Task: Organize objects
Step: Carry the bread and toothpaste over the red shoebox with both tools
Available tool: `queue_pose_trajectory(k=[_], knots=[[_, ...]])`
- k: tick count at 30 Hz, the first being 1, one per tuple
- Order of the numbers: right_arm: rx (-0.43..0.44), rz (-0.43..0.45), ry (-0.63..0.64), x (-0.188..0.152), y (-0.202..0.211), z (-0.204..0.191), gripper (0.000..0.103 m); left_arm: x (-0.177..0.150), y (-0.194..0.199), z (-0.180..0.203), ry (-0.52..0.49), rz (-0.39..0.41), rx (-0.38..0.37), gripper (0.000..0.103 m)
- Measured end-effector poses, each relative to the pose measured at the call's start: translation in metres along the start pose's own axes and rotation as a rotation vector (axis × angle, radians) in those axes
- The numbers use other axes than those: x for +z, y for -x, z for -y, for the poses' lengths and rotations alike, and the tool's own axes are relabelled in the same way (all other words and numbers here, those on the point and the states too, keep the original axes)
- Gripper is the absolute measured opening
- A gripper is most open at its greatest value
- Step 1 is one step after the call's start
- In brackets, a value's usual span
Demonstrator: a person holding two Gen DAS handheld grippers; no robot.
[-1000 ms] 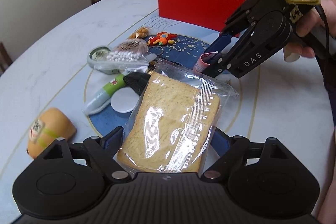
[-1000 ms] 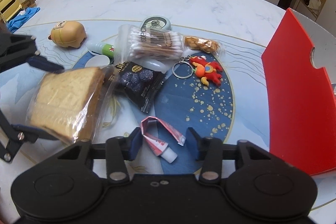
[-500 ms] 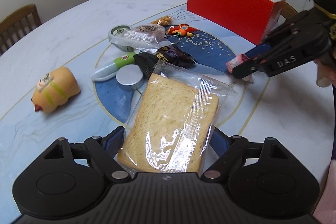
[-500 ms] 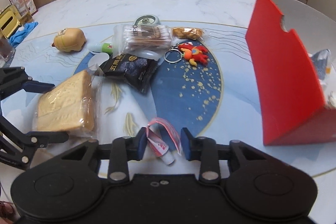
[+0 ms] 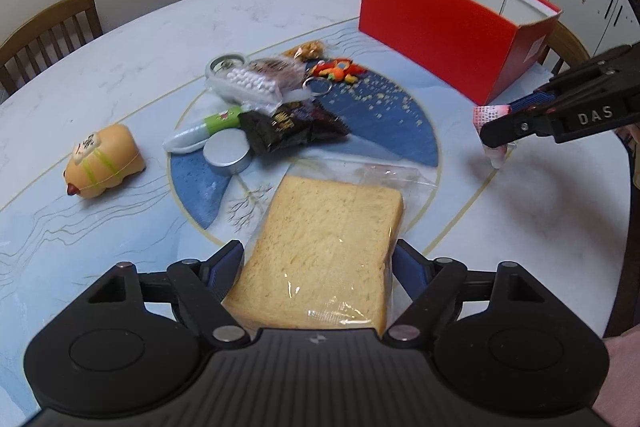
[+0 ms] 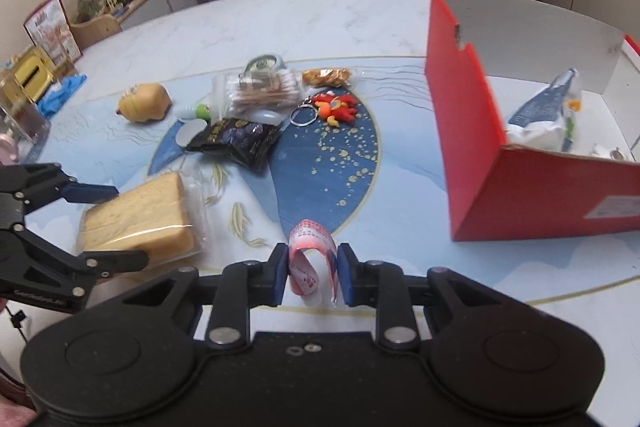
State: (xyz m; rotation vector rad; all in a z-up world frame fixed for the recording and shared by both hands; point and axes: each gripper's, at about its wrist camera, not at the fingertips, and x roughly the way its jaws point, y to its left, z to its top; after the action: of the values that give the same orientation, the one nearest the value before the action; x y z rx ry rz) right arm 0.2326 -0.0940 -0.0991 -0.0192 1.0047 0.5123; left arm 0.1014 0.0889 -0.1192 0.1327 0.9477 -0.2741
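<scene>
My left gripper [image 5: 320, 263] is shut on a bagged slice of bread [image 5: 324, 247] and holds it above the table; it also shows in the right wrist view [image 6: 140, 219]. My right gripper [image 6: 313, 267] is shut on a bent pink-and-white tube [image 6: 312, 259], lifted off the table in front of the open red box [image 6: 472, 131]. In the left wrist view the tube [image 5: 490, 119] hangs from the right gripper [image 5: 500, 123] near the red box [image 5: 440, 23]. The box holds a blue-and-white bag [image 6: 548, 107].
On the round table [image 5: 120, 75] lie a yellow pig toy [image 5: 104, 159], a cotton swab pack [image 5: 256, 83], a black snack bag [image 5: 288, 127], a silver tin [image 5: 226, 151], a green-white tube [image 5: 204, 131], an orange keychain toy [image 5: 338, 71] and a snack packet [image 5: 308, 49]. Chairs stand beyond the table.
My right gripper closed on the pink tube, lifted it and carried it toward the red box. My left gripper drew back and up with the bread.
</scene>
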Motion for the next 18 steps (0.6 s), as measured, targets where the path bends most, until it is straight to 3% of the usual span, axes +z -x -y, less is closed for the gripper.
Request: queue_pose_trajectory(k=[7, 18], knots=[[0.041, 0.039, -0.029, 0.005, 0.035, 0.017, 0.025, 0.018, 0.012, 0.025, -0.006, 0.038, 0.007, 0.078], [0.028, 0.128, -0.059, 0.033, 0.085, 0.067, 0.025, 0.073, 0.034, 0.073, -0.056, 0.148, -0.018, 0.078]])
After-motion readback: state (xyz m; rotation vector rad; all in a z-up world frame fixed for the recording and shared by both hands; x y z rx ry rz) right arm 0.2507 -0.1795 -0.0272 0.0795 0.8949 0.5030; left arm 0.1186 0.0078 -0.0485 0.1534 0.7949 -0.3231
